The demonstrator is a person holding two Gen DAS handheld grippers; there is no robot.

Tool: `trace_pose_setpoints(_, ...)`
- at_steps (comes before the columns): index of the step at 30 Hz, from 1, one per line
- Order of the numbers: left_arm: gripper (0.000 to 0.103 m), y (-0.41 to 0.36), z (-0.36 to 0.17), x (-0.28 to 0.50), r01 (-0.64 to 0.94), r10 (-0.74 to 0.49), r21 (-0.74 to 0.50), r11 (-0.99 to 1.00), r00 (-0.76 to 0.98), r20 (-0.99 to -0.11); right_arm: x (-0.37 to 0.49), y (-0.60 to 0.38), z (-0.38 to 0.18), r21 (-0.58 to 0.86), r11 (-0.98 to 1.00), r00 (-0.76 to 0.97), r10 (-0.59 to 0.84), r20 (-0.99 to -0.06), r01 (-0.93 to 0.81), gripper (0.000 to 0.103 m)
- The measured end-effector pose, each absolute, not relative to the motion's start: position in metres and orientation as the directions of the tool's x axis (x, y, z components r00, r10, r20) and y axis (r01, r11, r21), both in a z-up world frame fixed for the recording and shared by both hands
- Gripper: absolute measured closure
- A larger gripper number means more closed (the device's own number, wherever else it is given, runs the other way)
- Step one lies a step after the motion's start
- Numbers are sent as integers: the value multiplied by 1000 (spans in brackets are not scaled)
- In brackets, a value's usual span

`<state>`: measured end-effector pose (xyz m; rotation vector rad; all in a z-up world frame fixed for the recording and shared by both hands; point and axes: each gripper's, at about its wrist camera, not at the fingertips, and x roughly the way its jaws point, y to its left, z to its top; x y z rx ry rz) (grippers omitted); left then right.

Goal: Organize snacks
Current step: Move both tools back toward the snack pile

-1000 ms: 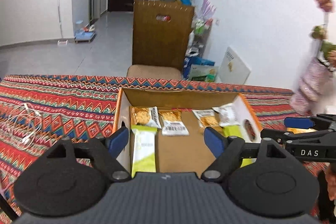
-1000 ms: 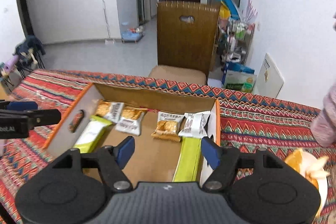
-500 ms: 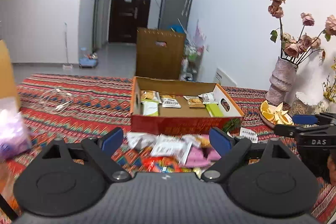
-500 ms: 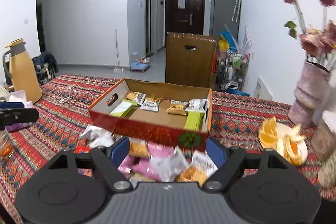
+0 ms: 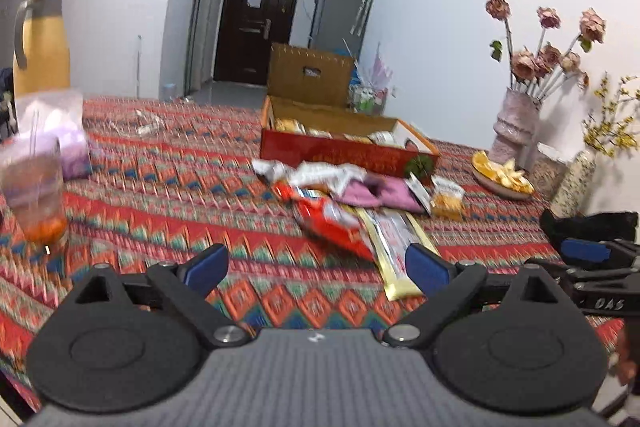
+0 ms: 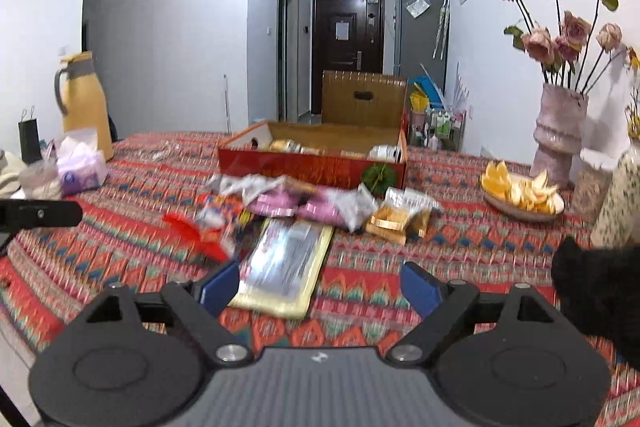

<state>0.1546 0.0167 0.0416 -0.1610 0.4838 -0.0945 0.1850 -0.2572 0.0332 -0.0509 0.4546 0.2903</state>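
two grippers hover low over the patterned tablecloth [image 5: 168,187], on the near side of the red cardboard box [image 6: 312,163]. left gripper [image 5: 316,267]: jaws spreading apart, nothing between them. right gripper [image 6: 320,285]: jaws also widening, empty, the yellow-edged flat packet [image 6: 284,267] lying just ahead. loose snack packets [image 6: 304,203] are heaped against the box's near wall; more packets sit inside the box. orange slices plate [image 6: 520,191] is right of the box.
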Motion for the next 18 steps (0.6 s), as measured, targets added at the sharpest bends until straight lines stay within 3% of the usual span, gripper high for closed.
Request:
trace_pose_setpoints(9, 5, 7, 11, 137, 72, -164, -189, 979, 831, -532, 148, -260, -11, 38, 966, 817, 236, -526, -255, 16)
trace_pose_setpoints(18, 5, 9, 11, 162, 59, -149, -178, 982, 820, -553, 163, -268, -24, 65, 972, 796, 222, -563, -225, 16)
